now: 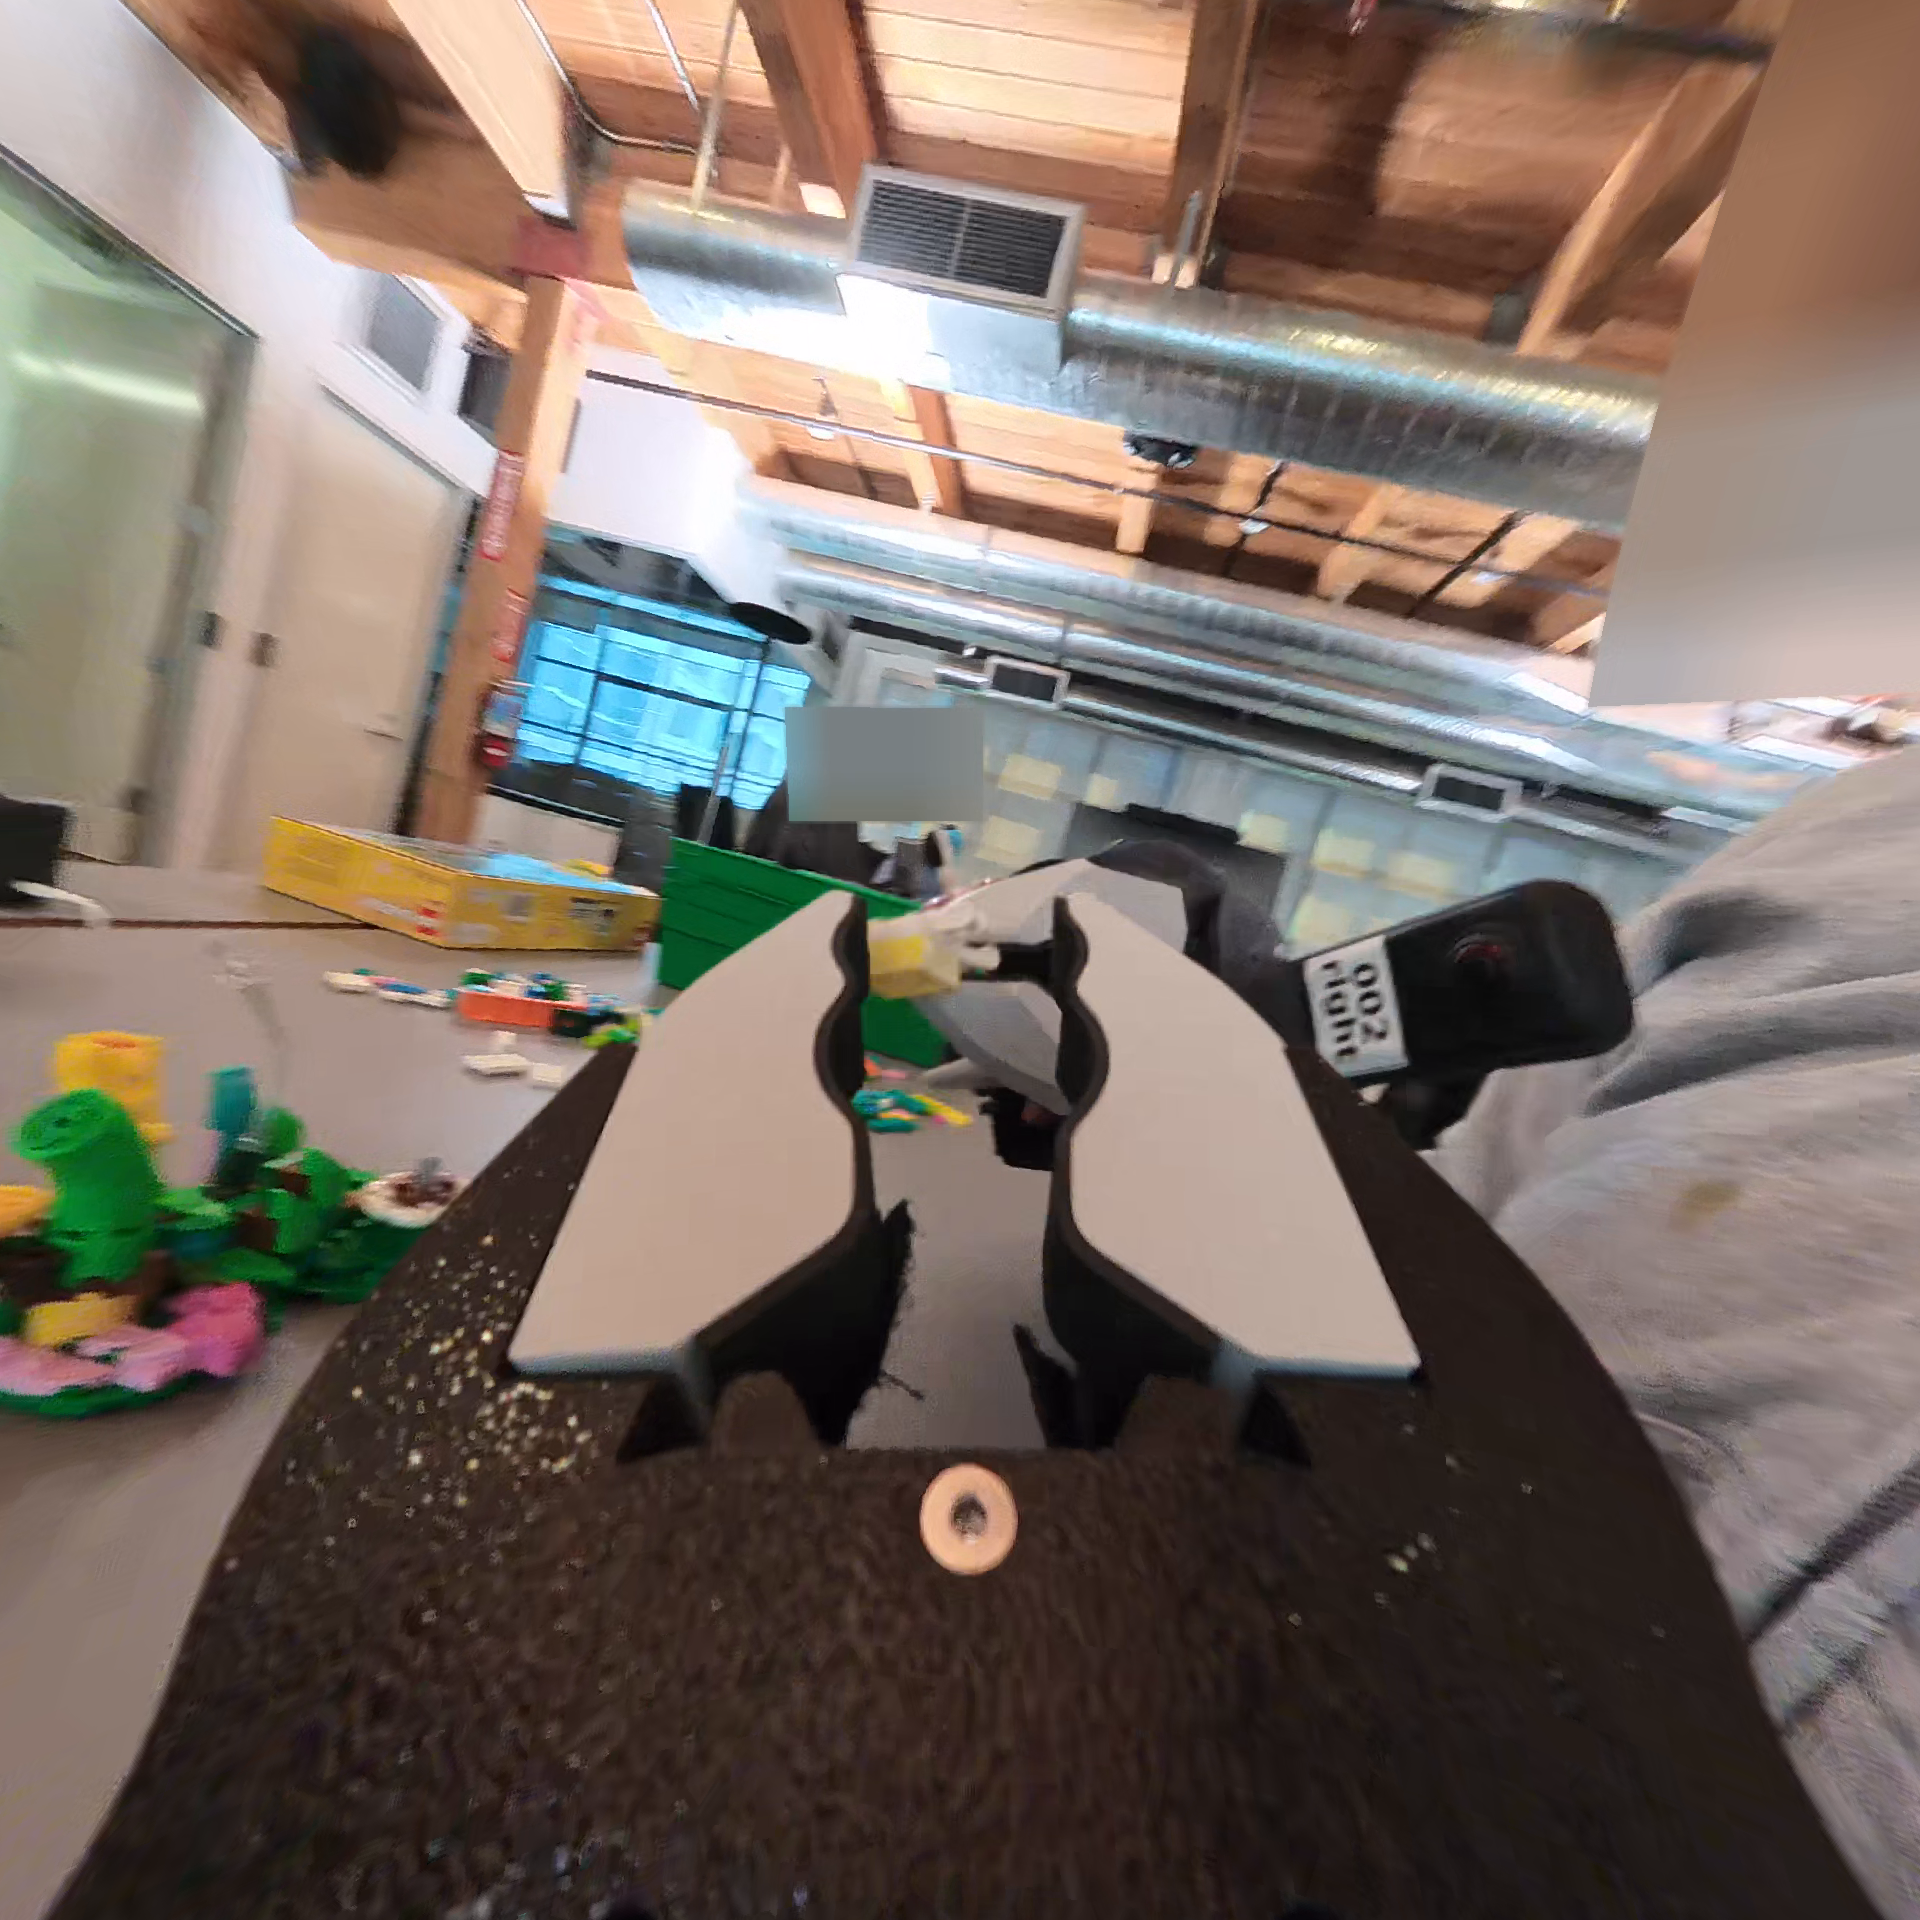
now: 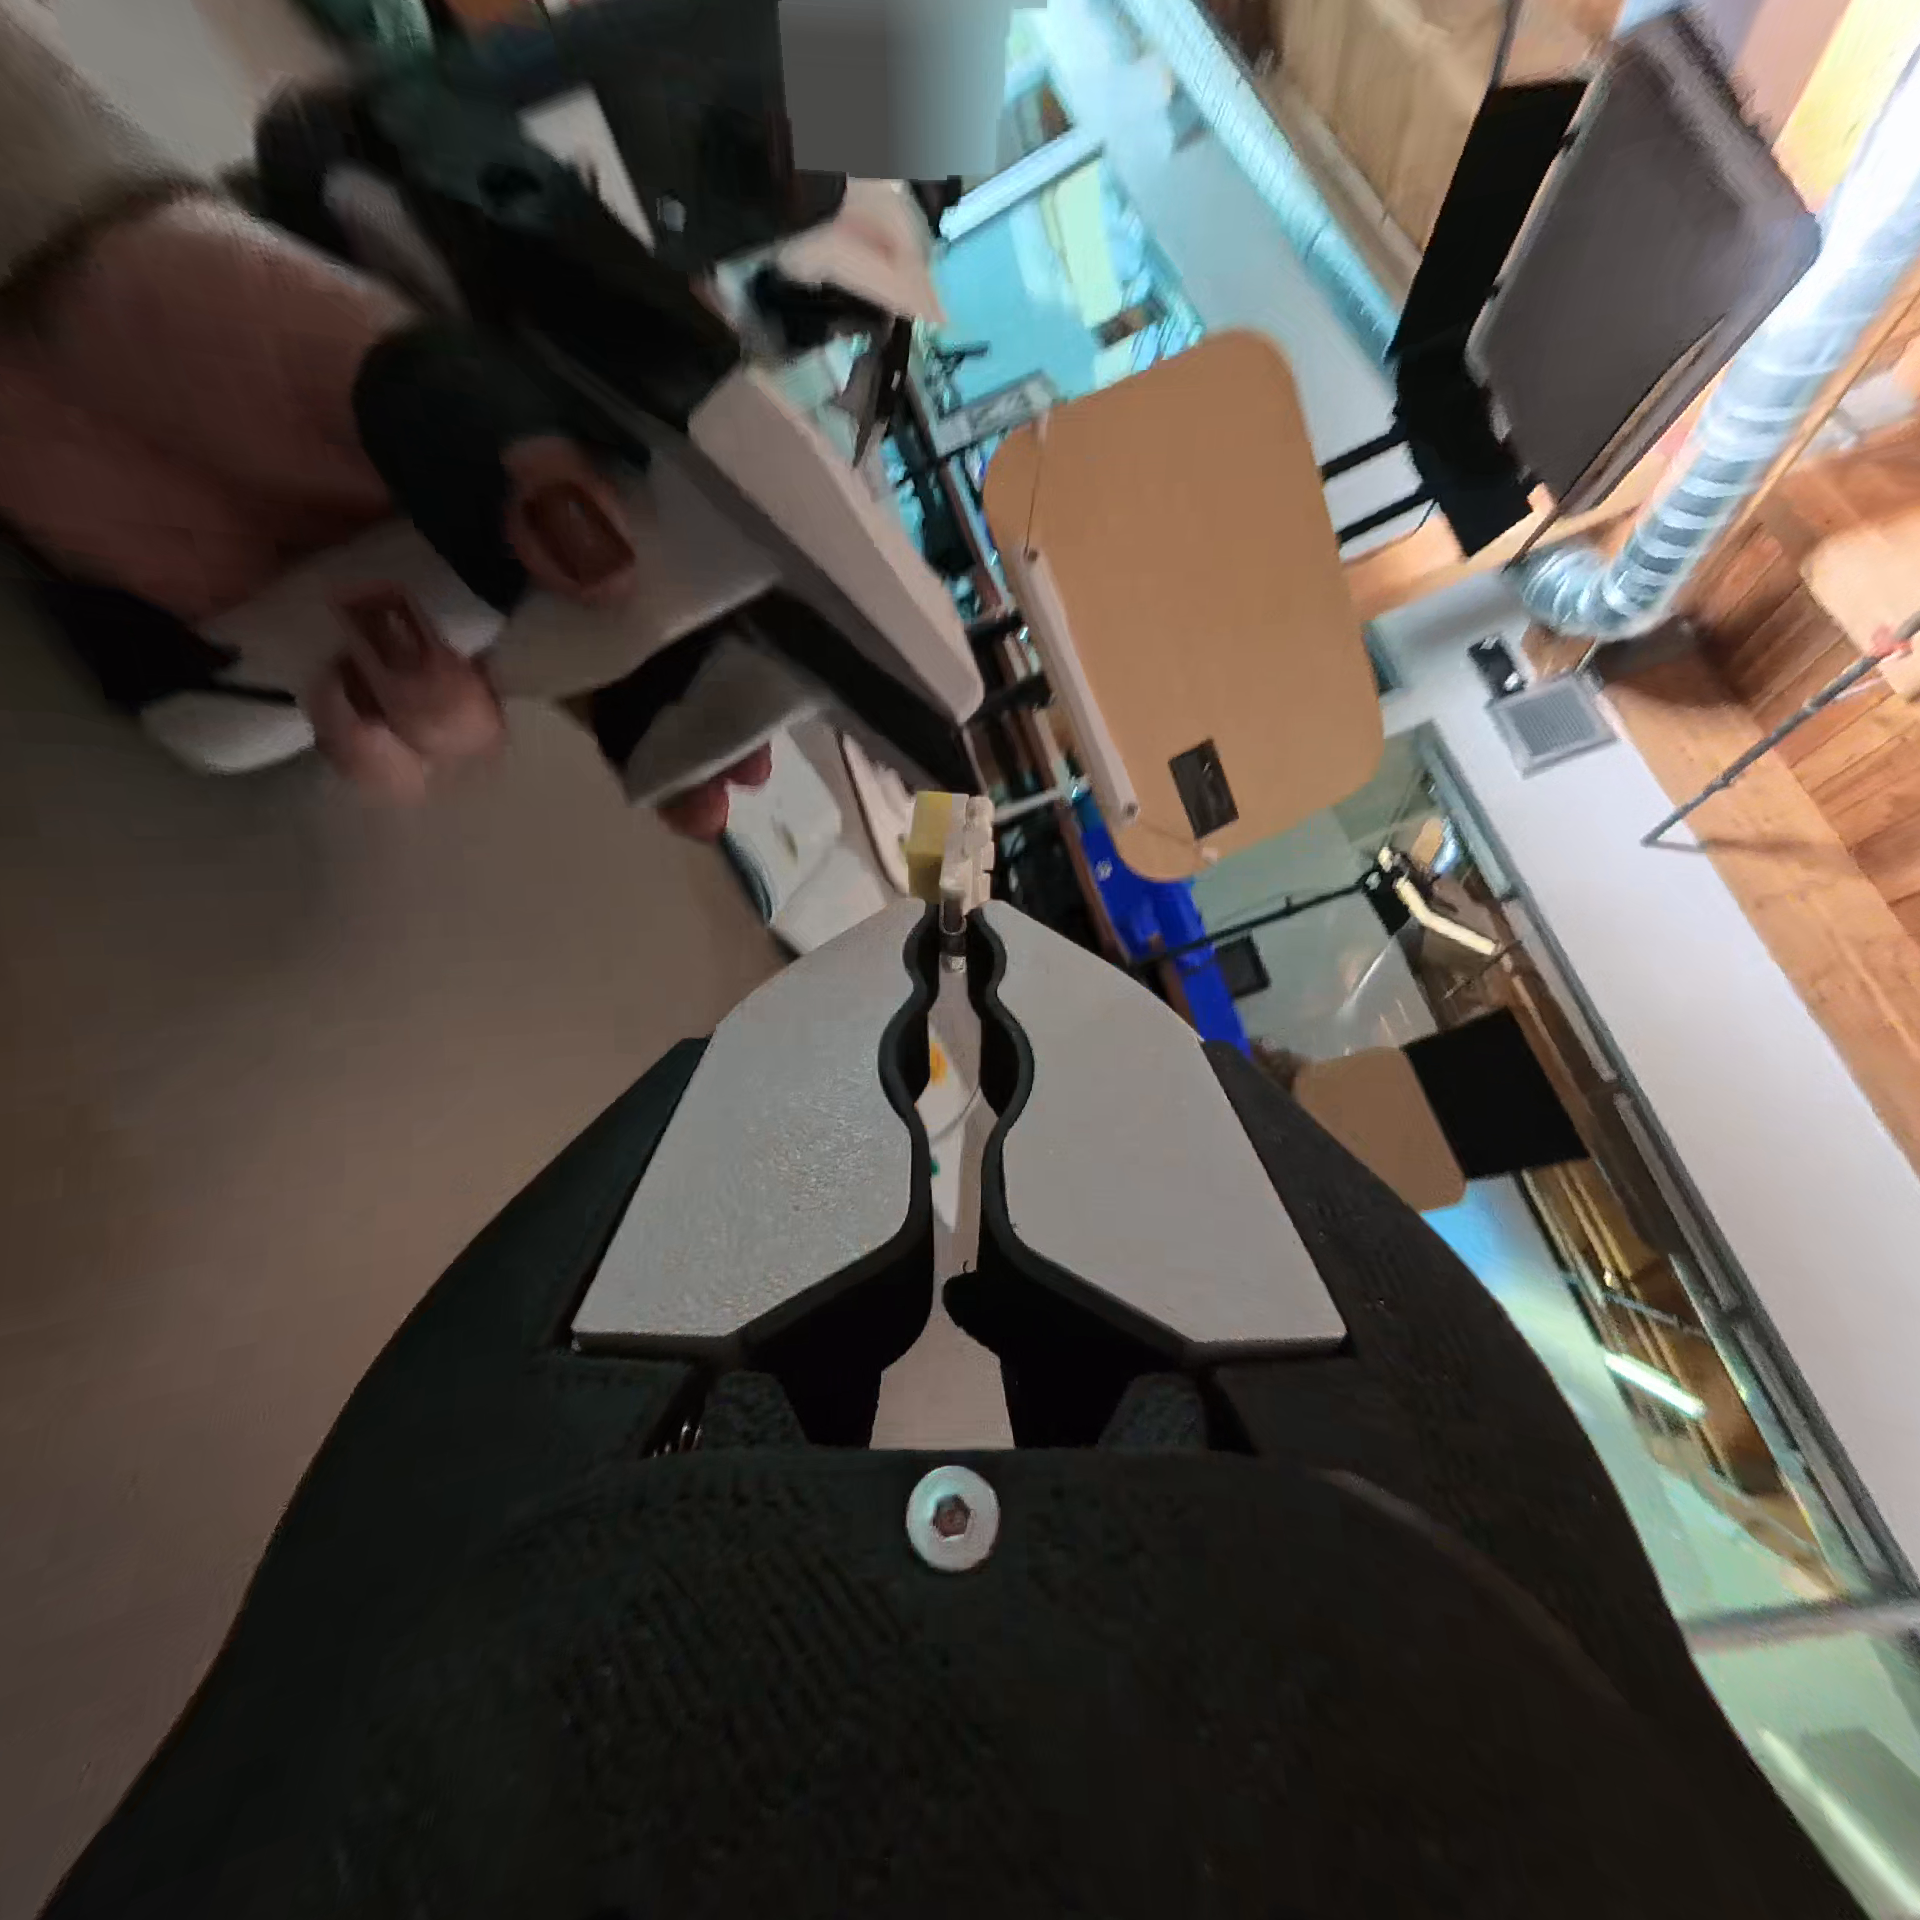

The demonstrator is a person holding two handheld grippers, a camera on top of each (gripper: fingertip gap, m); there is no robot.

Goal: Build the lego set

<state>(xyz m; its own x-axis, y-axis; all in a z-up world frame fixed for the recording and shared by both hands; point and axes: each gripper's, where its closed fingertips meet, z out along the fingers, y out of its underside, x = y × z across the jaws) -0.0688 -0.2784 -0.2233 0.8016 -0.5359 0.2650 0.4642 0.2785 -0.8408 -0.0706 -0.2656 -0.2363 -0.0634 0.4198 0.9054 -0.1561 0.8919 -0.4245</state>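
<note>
Left wrist view first, from its left edge: we see a partly built lego model (image 1: 156,1247) of green, pink and yellow pieces standing on the grey table (image 1: 156,1507). Behind it, farther to the right, lies a yellow box (image 1: 457,894), and loose bricks (image 1: 520,1003) of many colours are scattered before a green bin (image 1: 748,914). In the middle we see our left gripper (image 1: 961,935); its two grey fingers (image 1: 748,1143) stand apart with a clear gap between them, and nothing is held there. Just beyond its tips we see a small yellow and white piece (image 1: 925,956), lifted above the table and close to the tip of the left finger; we cannot tell if it touches it. This piece is carried by the right gripper (image 1: 997,961), which comes in from the right side, next to a grey sleeve (image 1: 1714,1143). In the right wrist view, at the left, a hand (image 2: 312,582) holds the other tool, strongly blurred. In the middle, the fingers (image 2: 790,1143) of the right gripper are closed nearly together, and their tips clamp a thin stem below the small yellow and white piece (image 2: 951,857), which stands out upright past the tips. To the right of it we see a brown board (image 2: 1184,603).
</note>
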